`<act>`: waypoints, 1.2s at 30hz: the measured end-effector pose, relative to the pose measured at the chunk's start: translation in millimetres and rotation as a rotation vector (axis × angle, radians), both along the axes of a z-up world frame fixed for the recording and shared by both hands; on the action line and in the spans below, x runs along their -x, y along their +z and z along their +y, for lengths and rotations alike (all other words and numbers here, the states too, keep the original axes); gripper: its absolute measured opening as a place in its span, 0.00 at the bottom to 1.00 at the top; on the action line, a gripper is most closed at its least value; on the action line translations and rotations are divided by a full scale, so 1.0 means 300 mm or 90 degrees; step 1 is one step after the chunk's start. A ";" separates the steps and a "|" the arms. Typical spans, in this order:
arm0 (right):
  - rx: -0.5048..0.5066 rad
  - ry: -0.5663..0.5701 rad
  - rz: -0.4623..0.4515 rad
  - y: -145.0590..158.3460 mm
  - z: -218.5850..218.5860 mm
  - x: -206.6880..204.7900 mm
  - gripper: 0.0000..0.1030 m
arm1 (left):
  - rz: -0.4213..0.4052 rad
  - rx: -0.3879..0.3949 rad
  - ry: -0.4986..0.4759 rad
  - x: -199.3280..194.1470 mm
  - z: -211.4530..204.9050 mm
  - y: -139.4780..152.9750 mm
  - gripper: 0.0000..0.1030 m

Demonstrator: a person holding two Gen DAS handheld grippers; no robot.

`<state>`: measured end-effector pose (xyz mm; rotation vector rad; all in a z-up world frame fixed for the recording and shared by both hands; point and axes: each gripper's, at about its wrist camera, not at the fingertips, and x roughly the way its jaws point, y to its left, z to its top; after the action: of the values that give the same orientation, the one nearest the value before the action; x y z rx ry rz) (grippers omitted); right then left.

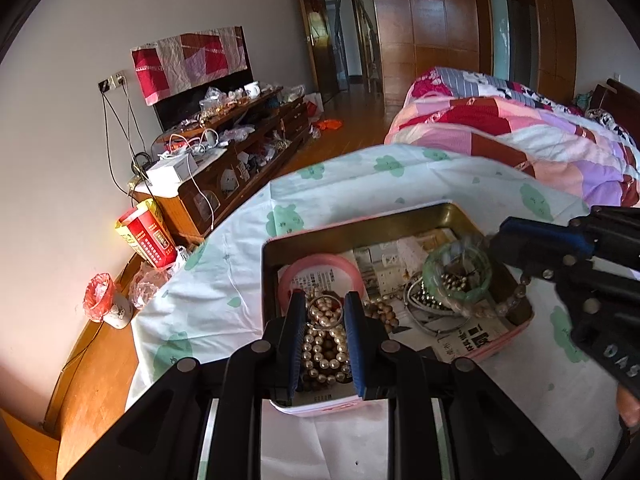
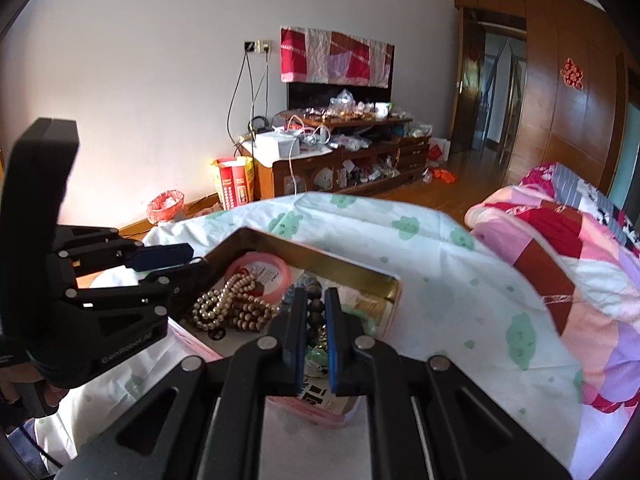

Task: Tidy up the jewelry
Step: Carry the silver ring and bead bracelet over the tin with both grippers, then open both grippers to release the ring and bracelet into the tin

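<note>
A shallow rectangular tin [image 1: 400, 220] with a brass-coloured inside and pink outer walls sat on a white cloth printed with green cloud shapes [image 1: 224, 280], its floor lined with printed paper whose characters were too small to read. Inside lay a smooth pink bangle [image 1: 320, 266], a heap of glossy pearl strands [image 1: 324, 340], matte brown wooden beads [image 2: 248, 312] and a translucent green bangle [image 1: 456, 276]. The left gripper [image 1: 323, 304], black with blue pads, hung over the pearls, its jaws partly apart and pressing on nothing. The right gripper [image 2: 316, 300] stood over the tin's other end, its jaws drawn narrow around the green bangle, which looked lifted clear of the jewellery beneath. Partial white lettering showed on both tools' black bodies. A red-and-yellow carton [image 1: 146, 236] by the wall carried print too fine to make out.
</note>
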<state>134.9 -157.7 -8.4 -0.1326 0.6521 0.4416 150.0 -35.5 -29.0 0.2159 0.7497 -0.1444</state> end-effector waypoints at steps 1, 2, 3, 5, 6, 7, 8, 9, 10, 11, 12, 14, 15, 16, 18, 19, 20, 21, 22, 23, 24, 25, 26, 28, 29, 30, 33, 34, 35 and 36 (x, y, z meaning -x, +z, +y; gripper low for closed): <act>0.003 0.000 0.005 -0.013 0.003 -0.006 0.11 | 0.002 -0.004 0.004 -0.001 -0.002 -0.007 0.30; 0.007 -0.005 0.006 -0.025 0.003 -0.009 0.13 | 0.001 -0.008 0.009 0.000 -0.002 -0.010 0.49; 0.007 -0.009 0.011 -0.036 0.001 -0.012 0.17 | -0.006 -0.011 0.022 0.005 0.003 -0.011 0.67; 0.000 -0.017 0.021 -0.053 -0.013 -0.011 0.44 | -0.027 0.002 0.039 0.022 0.024 -0.004 0.73; 0.001 -0.024 0.016 -0.055 -0.020 -0.005 0.51 | -0.027 0.010 0.041 0.029 0.032 -0.002 0.73; 0.003 -0.034 0.008 -0.055 -0.027 0.010 0.55 | -0.023 0.016 0.043 0.036 0.038 -0.002 0.73; 0.002 -0.038 0.005 -0.054 -0.031 0.018 0.55 | -0.021 0.019 0.048 0.044 0.044 -0.002 0.73; 0.004 -0.043 0.007 -0.054 -0.038 0.030 0.55 | -0.020 0.022 0.053 0.052 0.049 -0.001 0.73; 0.006 -0.048 0.007 -0.051 -0.042 0.036 0.55 | -0.022 0.027 0.056 0.067 0.053 0.003 0.73; 0.007 -0.056 0.005 -0.047 -0.049 0.048 0.55 | -0.025 0.031 0.058 0.079 0.055 0.007 0.73; 0.008 -0.063 0.003 -0.044 -0.054 0.059 0.56 | -0.028 0.037 0.063 0.099 0.059 0.012 0.73; 0.001 -0.074 -0.002 -0.035 -0.071 0.093 0.60 | -0.036 0.050 0.068 0.130 0.068 0.022 0.73; -0.003 -0.078 -0.005 -0.029 -0.080 0.112 0.61 | -0.039 0.058 0.069 0.152 0.072 0.029 0.73; -0.006 -0.082 -0.008 -0.025 -0.085 0.120 0.62 | -0.043 0.061 0.069 0.169 0.074 0.033 0.73; -0.013 -0.084 -0.017 -0.015 -0.100 0.163 0.65 | -0.054 0.067 0.069 0.207 0.077 0.047 0.73; -0.015 -0.082 -0.021 -0.012 -0.104 0.178 0.66 | -0.057 0.069 0.069 0.222 0.079 0.051 0.73; -0.015 -0.083 -0.026 -0.007 -0.110 0.197 0.67 | -0.058 0.072 0.072 0.233 0.085 0.056 0.73; -0.016 -0.086 -0.029 -0.001 -0.114 0.210 0.67 | -0.059 0.078 0.075 0.246 0.091 0.059 0.73; -0.018 -0.087 -0.030 0.002 -0.118 0.214 0.67 | -0.059 0.084 0.076 0.256 0.096 0.061 0.73; -0.026 -0.089 -0.033 0.010 -0.126 0.226 0.68 | -0.057 0.089 0.079 0.266 0.102 0.063 0.73; -0.034 -0.091 -0.035 0.017 -0.134 0.234 0.69 | -0.056 0.092 0.083 0.275 0.107 0.062 0.73; -0.039 -0.094 -0.037 0.020 -0.138 0.234 0.70 | -0.054 0.095 0.086 0.280 0.111 0.062 0.73; -0.044 -0.099 -0.042 0.029 -0.144 0.242 0.70 | -0.052 0.100 0.087 0.288 0.116 0.060 0.73; -0.047 -0.102 -0.050 0.037 -0.148 0.255 0.72 | -0.051 0.099 0.089 0.300 0.116 0.059 0.73; -0.050 -0.103 -0.052 0.038 -0.150 0.260 0.73 | -0.051 0.096 0.091 0.305 0.115 0.057 0.73; -0.056 -0.102 -0.054 0.040 -0.151 0.266 0.73 | -0.050 0.096 0.092 0.308 0.115 0.057 0.73; -0.062 -0.102 -0.055 0.041 -0.157 0.283 0.73 | -0.050 0.097 0.094 0.322 0.114 0.061 0.73; -0.064 -0.100 -0.057 0.042 -0.155 0.287 0.73 | -0.050 0.097 0.094 0.325 0.114 0.061 0.73; -0.064 -0.097 -0.057 0.044 -0.151 0.288 0.73 | -0.051 0.098 0.095 0.328 0.114 0.064 0.73; -0.063 -0.094 -0.059 0.047 -0.147 0.288 0.73 | -0.052 0.099 0.096 0.330 0.115 0.066 0.73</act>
<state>48.4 -201.7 5.7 -0.0107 0.5437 0.3226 51.1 -0.9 -9.3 0.0170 0.6681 -0.0494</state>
